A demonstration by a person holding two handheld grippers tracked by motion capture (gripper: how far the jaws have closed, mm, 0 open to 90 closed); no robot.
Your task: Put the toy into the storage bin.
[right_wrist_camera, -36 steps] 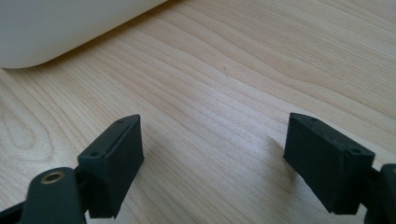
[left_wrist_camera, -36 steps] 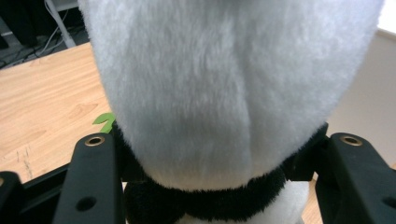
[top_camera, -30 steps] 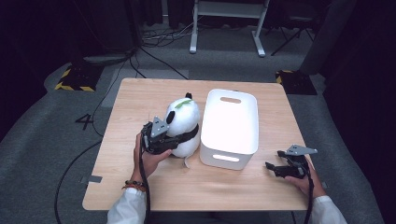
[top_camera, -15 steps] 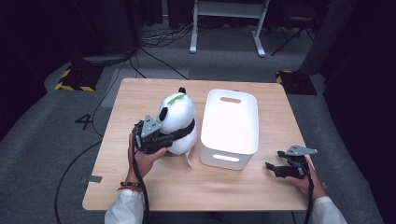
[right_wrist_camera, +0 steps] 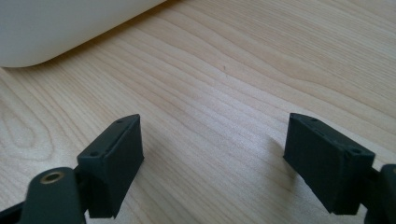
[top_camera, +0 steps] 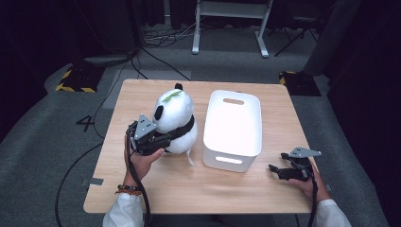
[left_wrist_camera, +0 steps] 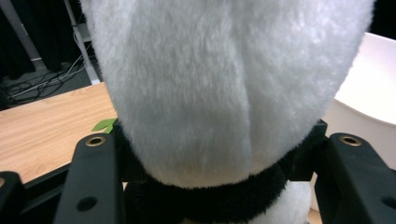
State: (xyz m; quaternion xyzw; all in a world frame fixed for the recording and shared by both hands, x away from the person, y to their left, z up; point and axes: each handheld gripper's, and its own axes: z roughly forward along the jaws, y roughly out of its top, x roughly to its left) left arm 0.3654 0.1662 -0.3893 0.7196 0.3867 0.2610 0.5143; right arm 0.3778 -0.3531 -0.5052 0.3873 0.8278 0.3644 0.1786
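A white and black panda plush (top_camera: 175,118) stands on the wooden table (top_camera: 189,189), just left of a white plastic bin (top_camera: 232,127). My left gripper (top_camera: 170,135) is shut on the plush at its black band, coming in from the plush's left. In the left gripper view the white fur (left_wrist_camera: 224,93) bulges between the two black jaws of the left gripper (left_wrist_camera: 219,154). A green leaf (top_camera: 171,96) sits on the plush's head. My right gripper (top_camera: 276,170) rests low on the table right of the bin, open, with bare wood between the jaws of the right gripper (right_wrist_camera: 212,154).
The bin's rounded corner (right_wrist_camera: 56,28) lies just ahead of the right gripper. Beyond the table's far edge are a white metal stand (top_camera: 227,23), floor cables (top_camera: 156,42) and a yellow-black striped block (top_camera: 75,78). Bare wood (right_wrist_camera: 280,56) lies along the table's front.
The left gripper has shifted a little to the left with the plush, away from the bin, and the plush has turned more upright. The right gripper has not moved.
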